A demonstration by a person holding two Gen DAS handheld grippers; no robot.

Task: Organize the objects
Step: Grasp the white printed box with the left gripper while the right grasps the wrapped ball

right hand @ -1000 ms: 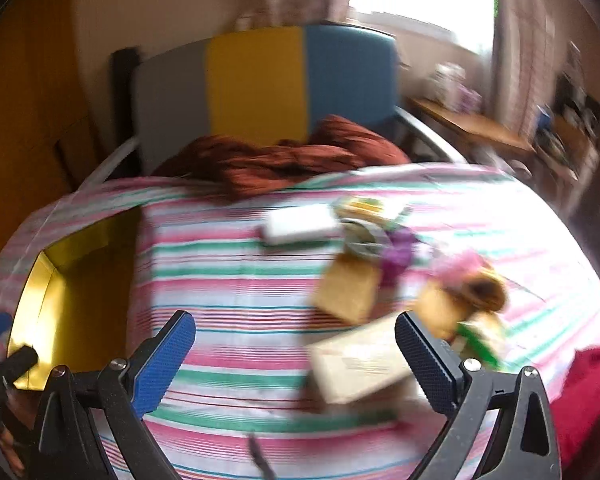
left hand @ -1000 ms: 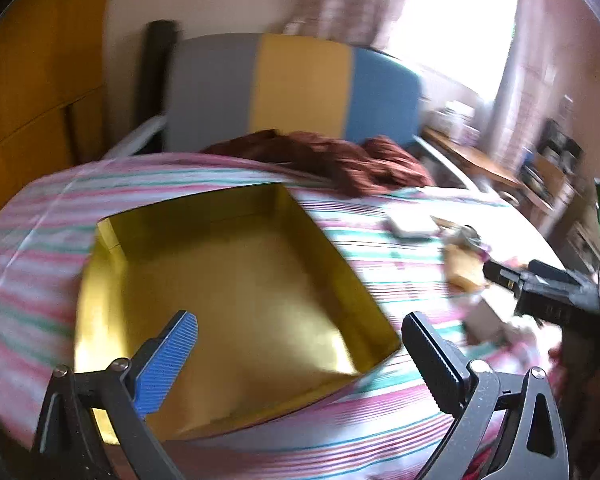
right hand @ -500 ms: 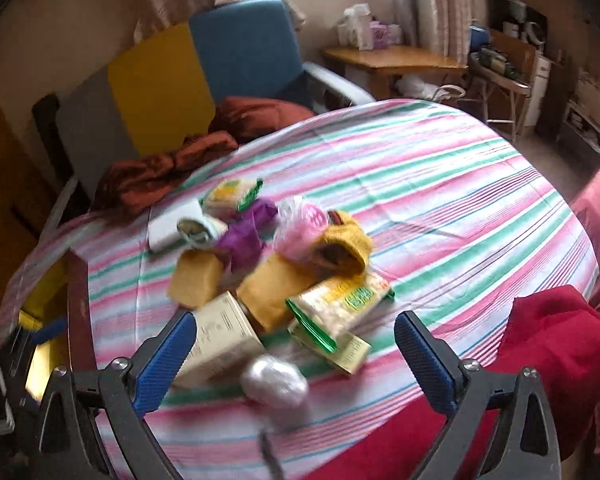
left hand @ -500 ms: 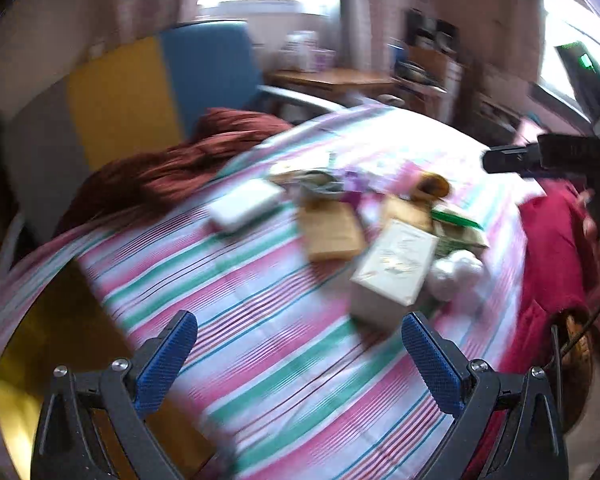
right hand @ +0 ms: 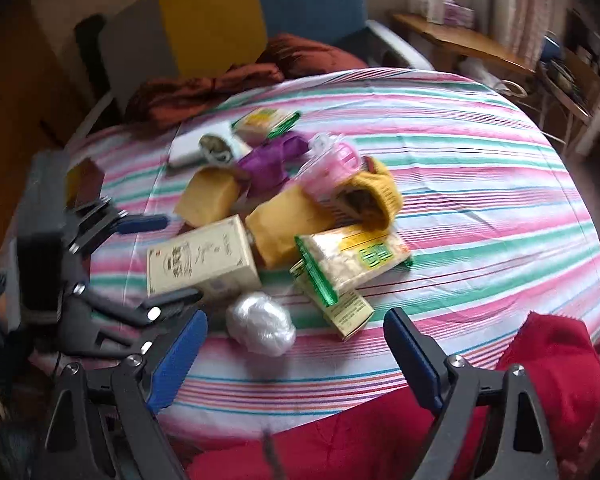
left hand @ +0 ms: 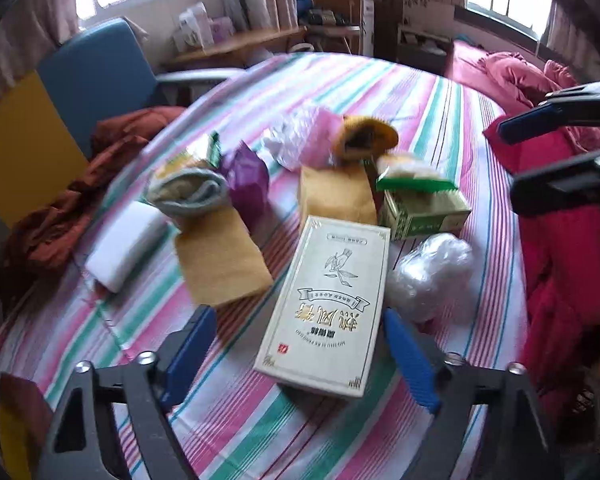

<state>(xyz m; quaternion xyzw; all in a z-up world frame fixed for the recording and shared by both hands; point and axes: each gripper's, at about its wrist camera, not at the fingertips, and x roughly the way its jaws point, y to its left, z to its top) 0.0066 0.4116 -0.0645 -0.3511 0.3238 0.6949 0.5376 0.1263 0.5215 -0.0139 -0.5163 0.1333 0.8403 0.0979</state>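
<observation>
Cream printed cardboard box (left hand: 327,304) lies near the striped tablecloth's (left hand: 440,92) front edge between the closing left gripper's (left hand: 300,354) pads (not yet touching); right gripper (right hand: 296,354) gapes empty.

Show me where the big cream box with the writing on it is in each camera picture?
Left wrist view: the cream box lies low in the middle, between the left gripper pads.
Right wrist view: the box sits left of middle.
Shared landmark: the crumpled clear plastic ball lies right beside it.
</observation>
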